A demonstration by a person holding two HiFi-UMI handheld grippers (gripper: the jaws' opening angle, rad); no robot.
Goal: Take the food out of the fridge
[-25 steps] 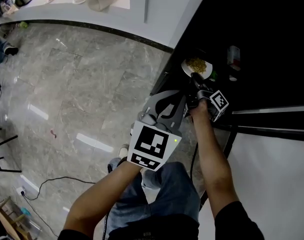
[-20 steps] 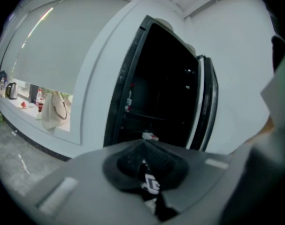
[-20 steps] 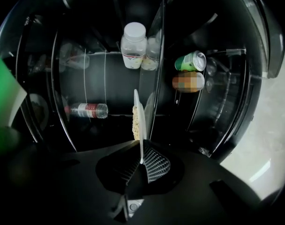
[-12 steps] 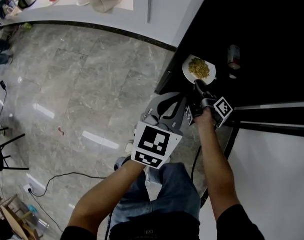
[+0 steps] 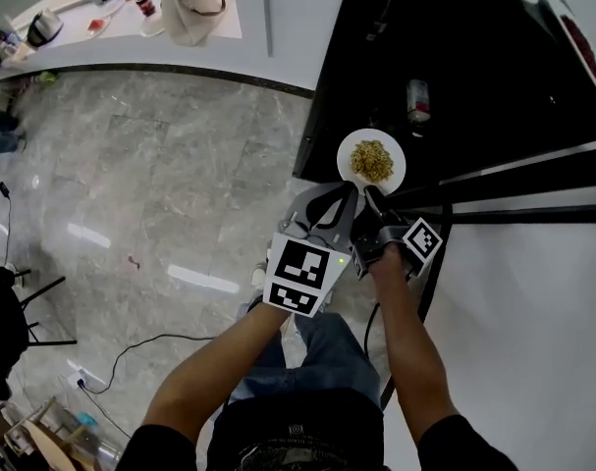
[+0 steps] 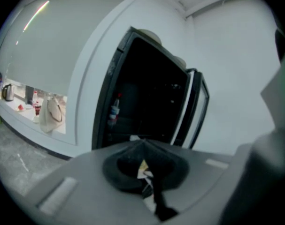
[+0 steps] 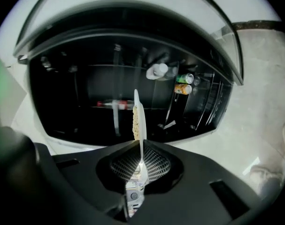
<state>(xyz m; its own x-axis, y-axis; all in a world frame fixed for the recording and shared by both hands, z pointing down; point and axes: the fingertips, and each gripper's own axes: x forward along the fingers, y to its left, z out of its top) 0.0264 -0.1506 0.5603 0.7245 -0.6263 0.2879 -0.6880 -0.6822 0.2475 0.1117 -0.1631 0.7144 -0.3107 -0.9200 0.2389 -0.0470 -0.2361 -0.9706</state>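
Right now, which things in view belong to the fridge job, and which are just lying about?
Job:
- plate with food, just outside the open fridge
- right gripper, clamped on the plate's rim
- left gripper, jaws together, nothing in them

Lying about:
- bag and kettle on the counter
- cable on the floor

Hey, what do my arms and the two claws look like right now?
Left claw: light grey shell, with a white cube of black square markers and a small green light. Right claw: black, with a smaller marker cube. Short black sleeves, blue jeans; a dark cable hangs by the right forearm.
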